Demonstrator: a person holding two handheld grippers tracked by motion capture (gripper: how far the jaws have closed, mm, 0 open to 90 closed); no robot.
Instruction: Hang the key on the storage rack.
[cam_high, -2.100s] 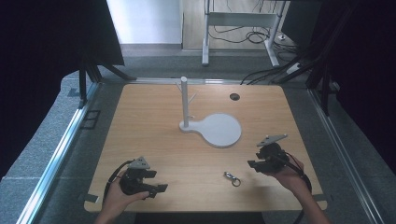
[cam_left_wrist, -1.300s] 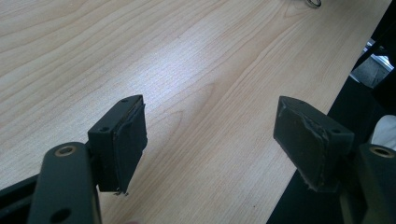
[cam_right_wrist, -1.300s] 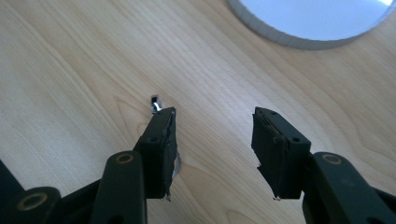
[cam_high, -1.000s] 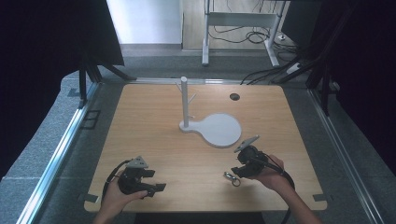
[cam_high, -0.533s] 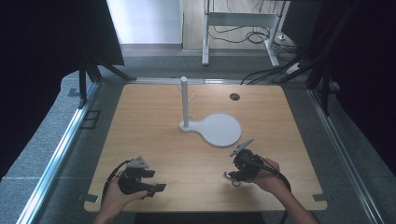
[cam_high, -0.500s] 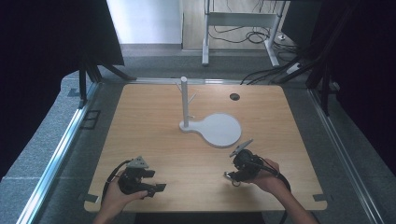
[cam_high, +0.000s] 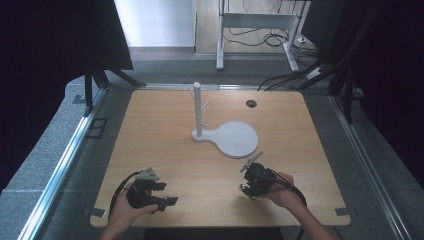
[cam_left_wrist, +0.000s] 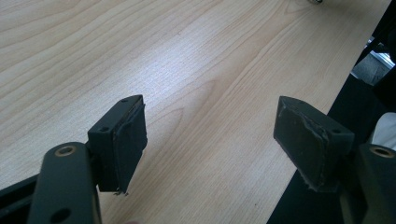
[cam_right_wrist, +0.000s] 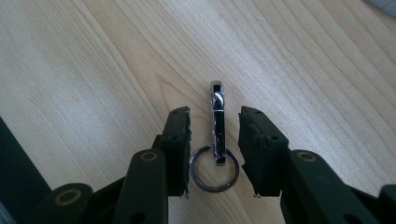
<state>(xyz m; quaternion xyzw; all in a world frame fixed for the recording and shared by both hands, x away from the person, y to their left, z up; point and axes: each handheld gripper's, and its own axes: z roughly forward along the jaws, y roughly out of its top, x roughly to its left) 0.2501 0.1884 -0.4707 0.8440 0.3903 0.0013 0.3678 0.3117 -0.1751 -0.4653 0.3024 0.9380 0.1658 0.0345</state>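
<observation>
My right gripper (cam_right_wrist: 214, 140) has come down from the right edge to the near right of the table (cam_high: 165, 125), and its jaws have just been closing around the key clip (cam_right_wrist: 215, 140), which lies flat on the wood between them. The pads stand just beside the clip and its ring, not yet pressing, so it isn't held yet. My left gripper (cam_left_wrist: 210, 140) rests near left, jaws wide apart, holding nothing. I judge the white stand (cam_high: 198, 107), far behind, to be where the clip goes

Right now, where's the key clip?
The key clip lies flat on the wooden table, between the open jaws of the right claw, near the table's front right edge, in front of the white stand.
</observation>
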